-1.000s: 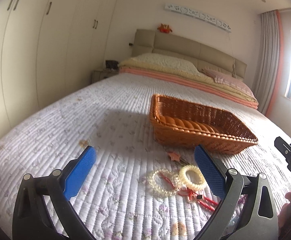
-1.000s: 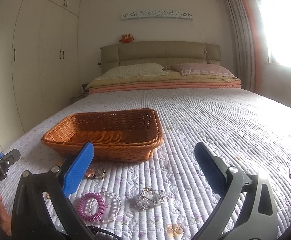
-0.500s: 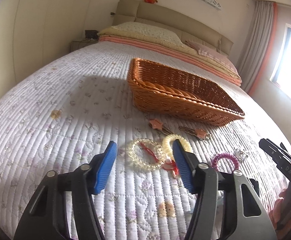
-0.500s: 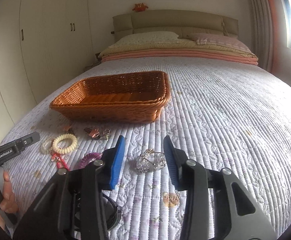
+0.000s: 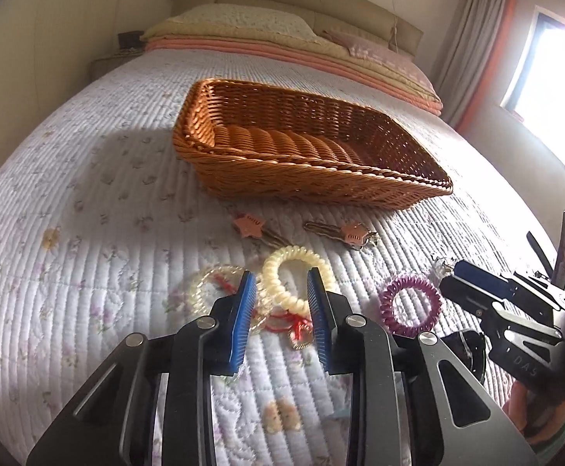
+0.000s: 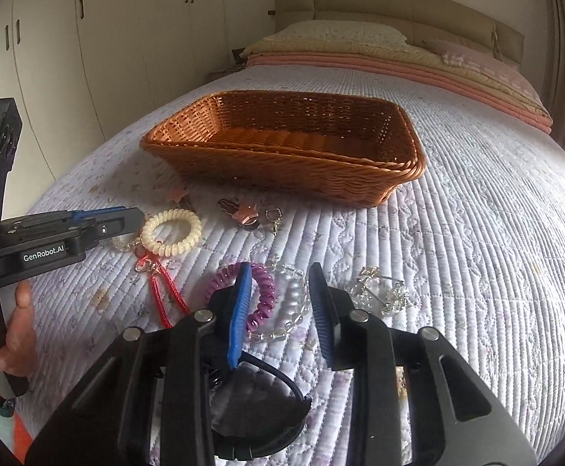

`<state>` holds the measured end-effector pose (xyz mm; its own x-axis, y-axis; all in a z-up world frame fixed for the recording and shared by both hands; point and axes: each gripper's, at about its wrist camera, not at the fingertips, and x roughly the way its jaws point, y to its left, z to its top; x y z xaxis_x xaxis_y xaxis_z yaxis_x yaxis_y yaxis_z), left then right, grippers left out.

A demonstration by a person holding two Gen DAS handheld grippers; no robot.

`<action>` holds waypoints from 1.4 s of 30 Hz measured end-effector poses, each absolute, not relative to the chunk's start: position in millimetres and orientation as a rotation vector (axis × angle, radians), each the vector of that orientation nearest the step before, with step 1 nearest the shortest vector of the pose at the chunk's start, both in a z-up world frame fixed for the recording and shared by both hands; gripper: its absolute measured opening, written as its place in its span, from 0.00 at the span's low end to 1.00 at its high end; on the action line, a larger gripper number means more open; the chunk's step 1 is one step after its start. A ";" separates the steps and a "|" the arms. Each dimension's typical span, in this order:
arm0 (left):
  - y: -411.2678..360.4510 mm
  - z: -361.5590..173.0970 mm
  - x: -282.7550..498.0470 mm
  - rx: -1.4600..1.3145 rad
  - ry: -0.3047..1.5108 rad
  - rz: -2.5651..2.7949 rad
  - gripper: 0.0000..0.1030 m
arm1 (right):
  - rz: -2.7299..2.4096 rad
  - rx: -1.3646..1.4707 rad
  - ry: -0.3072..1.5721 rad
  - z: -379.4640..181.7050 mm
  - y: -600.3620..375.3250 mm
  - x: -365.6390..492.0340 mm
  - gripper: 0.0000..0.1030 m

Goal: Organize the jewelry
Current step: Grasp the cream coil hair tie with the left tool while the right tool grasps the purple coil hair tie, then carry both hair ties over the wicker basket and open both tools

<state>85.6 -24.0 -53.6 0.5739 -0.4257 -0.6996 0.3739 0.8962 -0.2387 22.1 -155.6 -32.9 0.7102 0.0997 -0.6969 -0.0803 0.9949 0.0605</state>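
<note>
A brown wicker basket sits on the quilted bed. Jewelry lies in front of it. My left gripper is open, its jaws astride the near side of a cream coil bracelet, not closed on it. Beside it lie a clear bead bracelet and a red cord charm. My right gripper is open over a purple coil band and a clear bead bracelet. A crystal piece lies to the right.
Two star hair clips lie between the basket and the bracelets. A black round object lies under my right gripper. Pillows and headboard are at the far end, wardrobes on the left.
Both grippers have dropped toward the bed and forward over the jewelry. Both jaws have narrowed from wide open to a smaller gap.
</note>
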 end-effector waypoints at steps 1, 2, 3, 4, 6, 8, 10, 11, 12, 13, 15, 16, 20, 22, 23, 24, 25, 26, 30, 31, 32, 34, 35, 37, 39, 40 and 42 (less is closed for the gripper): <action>-26.3 -54.7 88.3 -0.059 0.846 -0.462 0.26 | 0.116 0.042 0.795 -34.2 -156.1 25.0 0.27; -29.3 -55.9 90.7 -0.051 0.855 -0.452 0.26 | 0.125 0.051 0.814 -35.7 -156.5 28.4 0.27; -32.3 -57.3 93.4 -0.044 0.862 -0.442 0.26 | 0.126 0.054 0.829 -37.1 -155.8 30.2 0.27; -34.6 -57.9 95.0 -0.039 0.867 -0.432 0.26 | 0.128 0.054 0.845 -38.5 -155.2 32.3 0.27; -37.9 -59.3 97.8 -0.030 0.871 -0.424 0.26 | 0.141 0.058 0.862 -40.5 -154.7 35.1 0.27; -41.0 -61.9 99.3 -0.018 0.879 -0.416 0.26 | 0.148 0.057 0.888 -43.4 -153.6 39.4 0.27; -43.2 -64.9 99.2 -0.004 0.885 -0.412 0.26 | 0.163 0.081 0.924 -47.8 -154.1 44.7 0.23; -44.2 -65.2 98.4 0.003 0.882 -0.407 0.24 | 0.169 0.089 0.937 -50.6 -153.2 48.3 0.19; -44.8 -65.1 97.2 0.009 0.879 -0.401 0.19 | 0.172 0.093 0.949 -52.6 -152.9 50.2 0.14; -45.0 -65.0 97.1 0.012 0.878 -0.397 0.15 | 0.169 0.091 0.951 -53.7 -152.6 50.8 0.12; -43.6 -66.0 97.7 0.006 0.881 -0.403 0.09 | 0.173 0.093 0.952 -54.9 -151.7 50.6 0.12; -43.3 -66.3 97.4 0.005 0.878 -0.406 0.09 | 0.175 0.089 0.950 -54.6 -150.7 49.9 0.11; -43.5 -65.0 93.0 0.015 0.852 -0.410 0.08 | 0.180 0.075 0.920 -48.4 -147.7 45.5 0.10; -42.9 -62.9 89.8 0.009 0.835 -0.421 0.08 | 0.182 0.091 0.900 -43.3 -150.8 41.7 0.10; -42.2 -61.3 88.4 0.006 0.827 -0.427 0.08 | 0.182 0.097 0.890 -40.5 -151.8 41.3 0.10; -41.7 -58.4 85.9 0.002 0.815 -0.434 0.08 | 0.182 0.102 0.882 -37.7 -153.2 40.5 0.10; -41.0 -56.2 84.4 -0.002 0.807 -0.438 0.08 | 0.180 0.108 0.870 -34.9 -154.5 39.8 0.10; -40.4 -53.5 82.5 -0.006 0.797 -0.444 0.08 | 0.179 0.112 0.858 -32.1 -155.8 39.0 0.10; -36.8 -38.9 76.9 -0.037 0.751 -0.470 0.08 | 0.177 0.118 0.821 -21.3 -158.4 35.1 0.10; -36.6 -33.2 75.7 -0.040 0.736 -0.470 0.08 | 0.176 0.121 0.813 -17.3 -159.6 33.8 0.10; -36.4 -28.0 75.0 -0.044 0.723 -0.471 0.08 | 0.174 0.123 0.799 -12.1 -160.9 32.7 0.10; -36.9 -14.3 75.9 -0.057 0.689 -0.476 0.08 | 0.169 0.129 0.764 2.2 -164.4 32.8 0.10; -37.1 -7.4 77.4 -0.062 0.672 -0.479 0.08 | 0.165 0.131 0.744 9.1 -167.3 34.2 0.10; -39.6 10.7 84.6 -0.067 0.632 -0.482 0.08 | 0.157 0.129 0.704 25.1 -170.9 40.2 0.10; -42.1 22.3 93.0 -0.068 0.608 -0.483 0.08 | 0.143 0.121 0.673 39.0 -175.7 50.1 0.10; -44.8 29.5 100.9 -0.067 0.593 -0.482 0.08 | 0.131 0.116 0.658 44.6 -178.2 57.9 0.10; -50.8 37.8 119.0 -0.066 0.574 -0.470 0.08 | 0.104 0.112 0.640 51.4 -183.4 75.4 0.10</action>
<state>119.0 -50.8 37.8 0.7377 -0.4458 -0.5071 0.4094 0.8926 -0.1891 75.4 -183.4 51.4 0.7973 0.1309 -0.5892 -0.0619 0.9888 0.1359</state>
